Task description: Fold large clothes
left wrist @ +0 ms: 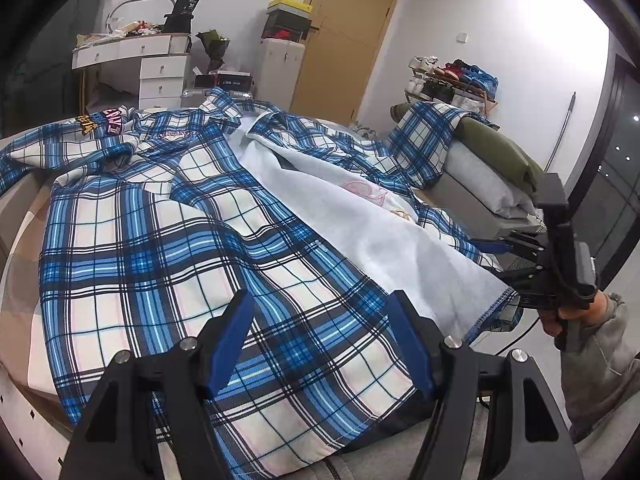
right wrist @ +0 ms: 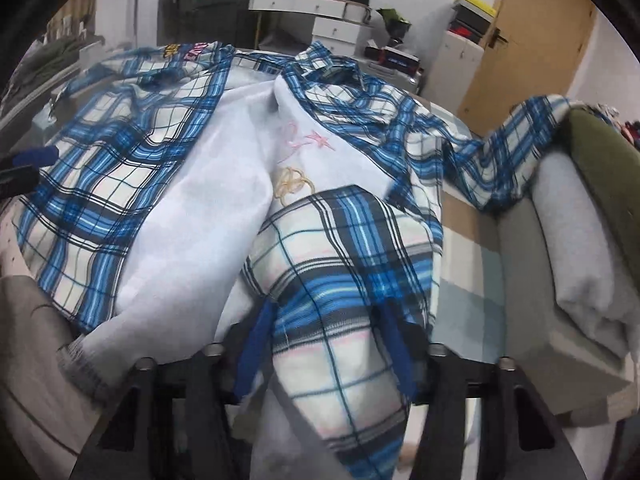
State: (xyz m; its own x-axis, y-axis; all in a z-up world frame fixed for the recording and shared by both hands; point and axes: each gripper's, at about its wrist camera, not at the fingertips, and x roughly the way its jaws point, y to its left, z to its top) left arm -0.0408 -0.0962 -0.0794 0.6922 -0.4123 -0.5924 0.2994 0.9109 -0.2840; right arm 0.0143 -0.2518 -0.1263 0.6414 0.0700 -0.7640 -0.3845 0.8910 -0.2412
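my right claw (right wrist: 326, 344) has a bunched fold of the plaid shirt (right wrist: 344, 248) between its pads, though i can't tell if they press yet. my left claw (left wrist: 320, 340) hangs spread over the hem. the shirt lies open across the bed (left wrist: 24, 216), lining up. i judge it light, limp and slippery: best taken by hem corners.

White drawers (left wrist: 162, 76) cluttered on top, wooden door (left wrist: 344, 36), boxes stacked on a cabinet (left wrist: 280, 68), shoe rack (left wrist: 452, 80), green pillow (left wrist: 496, 152).
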